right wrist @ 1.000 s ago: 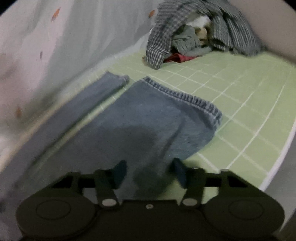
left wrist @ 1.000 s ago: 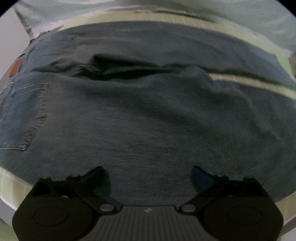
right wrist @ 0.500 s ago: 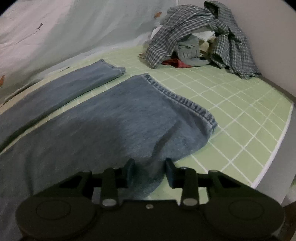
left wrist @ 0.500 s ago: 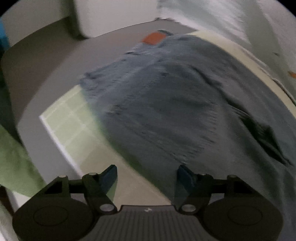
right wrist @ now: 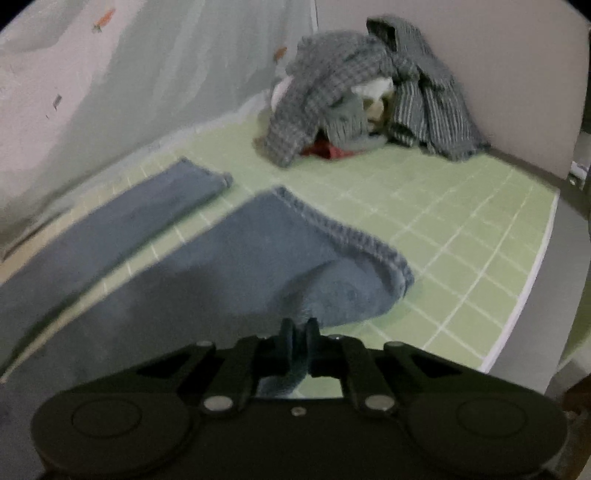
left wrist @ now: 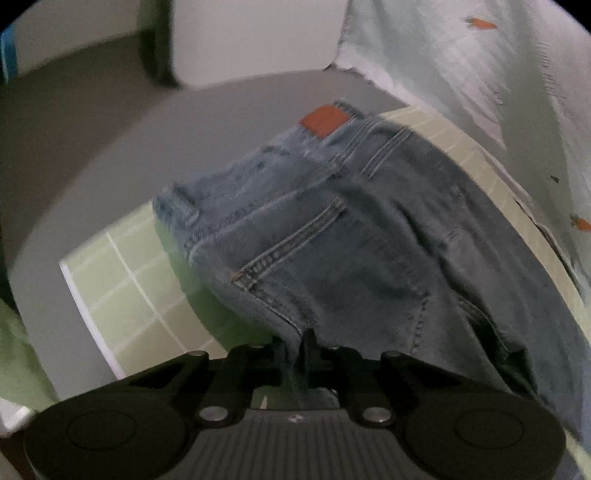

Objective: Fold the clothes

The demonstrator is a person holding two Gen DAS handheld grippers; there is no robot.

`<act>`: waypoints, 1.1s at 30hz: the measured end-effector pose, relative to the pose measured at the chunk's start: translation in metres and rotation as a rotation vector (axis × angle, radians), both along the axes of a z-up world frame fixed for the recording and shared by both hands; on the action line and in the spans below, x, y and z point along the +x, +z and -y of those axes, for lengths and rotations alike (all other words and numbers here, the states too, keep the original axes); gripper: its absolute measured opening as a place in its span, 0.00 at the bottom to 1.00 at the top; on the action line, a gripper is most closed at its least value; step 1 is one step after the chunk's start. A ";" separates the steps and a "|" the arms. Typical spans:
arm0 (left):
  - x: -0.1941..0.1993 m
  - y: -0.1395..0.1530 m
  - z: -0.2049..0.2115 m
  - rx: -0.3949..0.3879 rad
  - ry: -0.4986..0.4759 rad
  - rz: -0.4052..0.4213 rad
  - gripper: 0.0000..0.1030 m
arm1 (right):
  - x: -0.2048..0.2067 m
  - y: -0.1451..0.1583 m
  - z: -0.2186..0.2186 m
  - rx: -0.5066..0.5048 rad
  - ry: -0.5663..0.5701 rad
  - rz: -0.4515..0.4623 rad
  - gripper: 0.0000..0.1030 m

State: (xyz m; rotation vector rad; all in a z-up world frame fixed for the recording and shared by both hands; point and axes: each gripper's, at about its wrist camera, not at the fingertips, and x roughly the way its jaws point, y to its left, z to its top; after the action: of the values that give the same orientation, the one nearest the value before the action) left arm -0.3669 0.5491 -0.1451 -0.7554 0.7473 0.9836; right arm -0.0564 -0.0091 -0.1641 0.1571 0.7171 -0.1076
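While both grippers (left wrist: 295, 345) (right wrist: 297, 334) clamp jeans (left wrist: 369, 240) edges, green mat (right wrist: 461, 229) lies open alongside.

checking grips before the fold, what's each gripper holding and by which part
Left gripper pinches the jeans at the waist-end side edge; right gripper pinches the near leg's side edge by its hem.

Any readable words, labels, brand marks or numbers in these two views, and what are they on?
No text can be read.
Brown patch on the jeans waistband: blurred, no lettering legible.
Small orange marks on the pale cloth: shapes only, no words visible.
Pile of clothes: no labels visible.
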 end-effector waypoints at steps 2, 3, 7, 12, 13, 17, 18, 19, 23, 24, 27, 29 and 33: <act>0.006 0.028 0.011 0.087 -0.051 -0.001 0.08 | -0.002 0.012 -0.007 -0.043 0.021 0.038 0.06; 0.008 0.043 0.015 0.122 -0.063 0.011 0.08 | -0.003 0.018 -0.010 -0.065 0.031 0.057 0.06; 0.009 0.092 0.016 0.212 -0.047 0.097 0.08 | -0.003 0.051 -0.021 -0.116 0.061 0.166 0.06; 0.023 0.108 0.010 0.281 -0.027 0.106 0.08 | 0.009 0.084 -0.034 -0.169 0.100 0.279 0.06; 0.026 0.103 0.008 0.267 -0.017 0.097 0.08 | 0.014 0.085 -0.037 -0.180 0.108 0.289 0.06; 0.039 0.089 0.002 0.229 0.014 0.082 0.08 | 0.034 0.078 -0.050 -0.187 0.127 0.287 0.06; 0.041 0.089 0.000 0.234 0.012 0.085 0.08 | 0.038 0.079 -0.053 -0.187 0.133 0.296 0.06; 0.045 0.091 -0.002 0.248 0.009 0.084 0.08 | 0.042 0.081 -0.056 -0.187 0.139 0.305 0.06; 0.062 0.110 -0.016 0.306 0.014 0.119 0.07 | 0.064 0.099 -0.067 -0.157 0.128 0.368 0.06; 0.068 0.112 -0.021 0.317 0.008 0.123 0.07 | 0.071 0.105 -0.070 -0.150 0.121 0.384 0.06; 0.095 0.099 -0.043 0.309 0.021 0.100 0.07 | 0.097 0.113 -0.082 -0.161 0.125 0.413 0.06; 0.112 0.090 -0.054 0.285 0.036 0.082 0.07 | 0.118 0.108 -0.094 -0.182 0.150 0.399 0.06; 0.141 0.080 -0.071 0.281 0.019 0.046 0.07 | 0.154 0.104 -0.124 -0.214 0.197 0.392 0.03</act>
State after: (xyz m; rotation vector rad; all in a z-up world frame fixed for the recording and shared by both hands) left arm -0.2256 0.6198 -0.0651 -0.5391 0.5487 1.0590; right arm 0.0976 0.1153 -0.0604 -0.0966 0.3239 0.0359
